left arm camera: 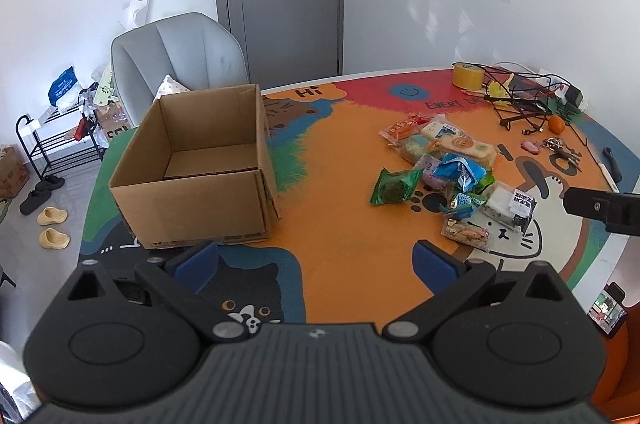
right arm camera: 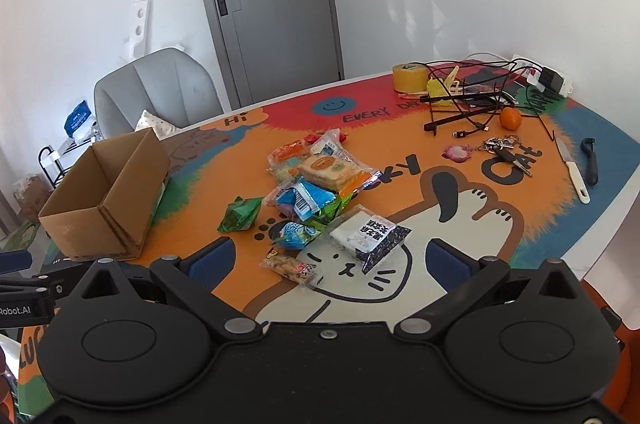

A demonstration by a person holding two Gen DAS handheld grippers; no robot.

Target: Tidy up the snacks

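An empty open cardboard box (left arm camera: 200, 164) stands on the left of the colourful table mat; it also shows in the right wrist view (right arm camera: 104, 200). A pile of several snack packets (left arm camera: 444, 168) lies to its right, with a green packet (left arm camera: 394, 187) at its near-left edge and a black-and-white packet (right arm camera: 370, 236) nearest my right gripper. My left gripper (left arm camera: 316, 264) is open and empty, just in front of the box. My right gripper (right arm camera: 330, 262) is open and empty, close over the near edge of the pile (right arm camera: 316, 184).
A roll of yellow tape (right arm camera: 410, 77), tangled cables with a power strip (right arm camera: 548, 78), an orange (right arm camera: 510, 118), keys (right arm camera: 502, 148), a knife (right arm camera: 574, 170) and a peeler (right arm camera: 590, 160) lie at the back right. A grey chair (left arm camera: 180, 52) stands behind the box.
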